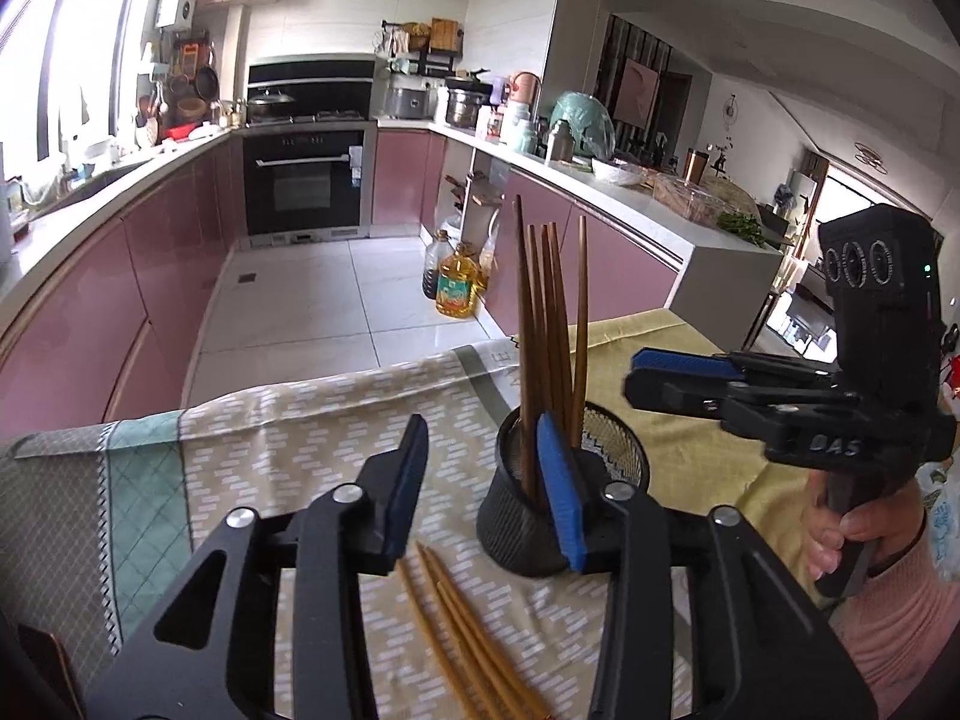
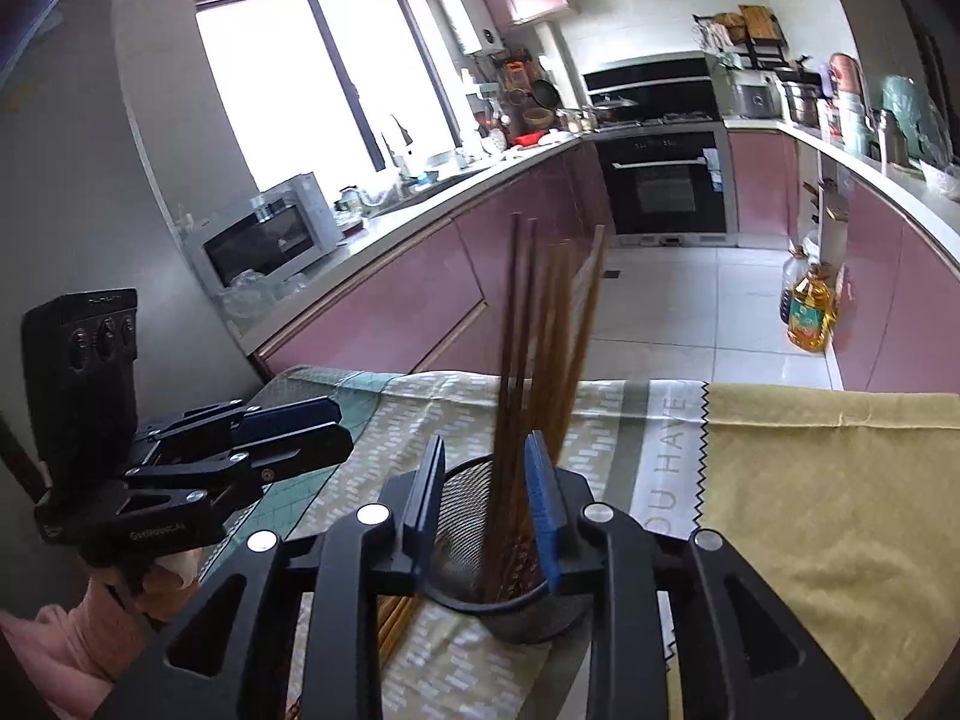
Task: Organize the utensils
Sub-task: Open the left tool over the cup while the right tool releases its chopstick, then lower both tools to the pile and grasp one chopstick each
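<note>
I count about five chopsticks (image 1: 543,348) standing in the mesh holder (image 1: 528,522); several loose chopsticks (image 1: 462,624) lie on the tabletop (image 1: 300,456) beside it. My left gripper (image 1: 489,483) and right gripper (image 2: 486,498) are both spread apart, empty.

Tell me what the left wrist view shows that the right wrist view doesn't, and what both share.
Only the left wrist view shows the right hand-held gripper from the side, fingers close together and empty, and the loose chopsticks lying plainly on the cloth.

Only the right wrist view shows the left hand-held gripper from the side, plus the microwave and window.

Both show the black mesh holder with chopsticks standing in it, the patterned cloth, the yellow cloth and the oil bottle.
</note>
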Motion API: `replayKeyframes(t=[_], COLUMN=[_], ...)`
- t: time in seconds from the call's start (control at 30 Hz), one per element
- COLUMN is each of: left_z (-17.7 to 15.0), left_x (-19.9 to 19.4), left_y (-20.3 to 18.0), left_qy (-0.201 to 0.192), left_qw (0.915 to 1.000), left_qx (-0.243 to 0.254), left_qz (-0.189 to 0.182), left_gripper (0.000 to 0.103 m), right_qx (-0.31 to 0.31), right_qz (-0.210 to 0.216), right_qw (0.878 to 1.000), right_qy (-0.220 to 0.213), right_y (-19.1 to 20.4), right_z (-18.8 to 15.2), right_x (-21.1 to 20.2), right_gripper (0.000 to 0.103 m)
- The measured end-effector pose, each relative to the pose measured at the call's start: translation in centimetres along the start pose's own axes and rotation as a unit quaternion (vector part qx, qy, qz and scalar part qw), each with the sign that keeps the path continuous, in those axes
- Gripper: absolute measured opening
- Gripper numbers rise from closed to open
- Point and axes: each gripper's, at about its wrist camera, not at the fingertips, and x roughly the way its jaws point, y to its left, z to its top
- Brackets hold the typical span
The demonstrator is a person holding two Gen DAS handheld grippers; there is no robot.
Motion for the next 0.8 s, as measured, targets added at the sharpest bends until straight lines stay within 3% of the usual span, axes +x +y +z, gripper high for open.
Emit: replayKeyframes(t=[0.2,0.37,0.6,0.8], left_z=[-3.8,-8.2,-13.3,-14.2], left_x=[-2.3,-1.4,0.3,0.8], left_y=[1.1,2.6,3.2,2.2], left_qy=[0.000,0.049,0.108,0.117], left_qw=[0.9992,0.9973,0.9916,0.9910], left_qx=[-0.001,-0.025,-0.041,-0.027], left_qz=[0.039,0.048,0.058,0.059], left_gripper=[0.050,0.050,0.049,0.049], right_qx=[-0.025,-0.008,-0.004,-0.014], right_qz=[0.034,0.044,0.018,-0.001], right_qw=[0.999,0.996,0.992,0.991], right_qy=[0.011,0.076,0.124,0.132], right_y=[2.9,3.8,4.9,5.8], right_z=[-3.7,-8.1,-11.5,-12.3], right_x=[-0.8,2.1,5.2,5.9], right_gripper=[0.044,0.046,0.046,0.046])
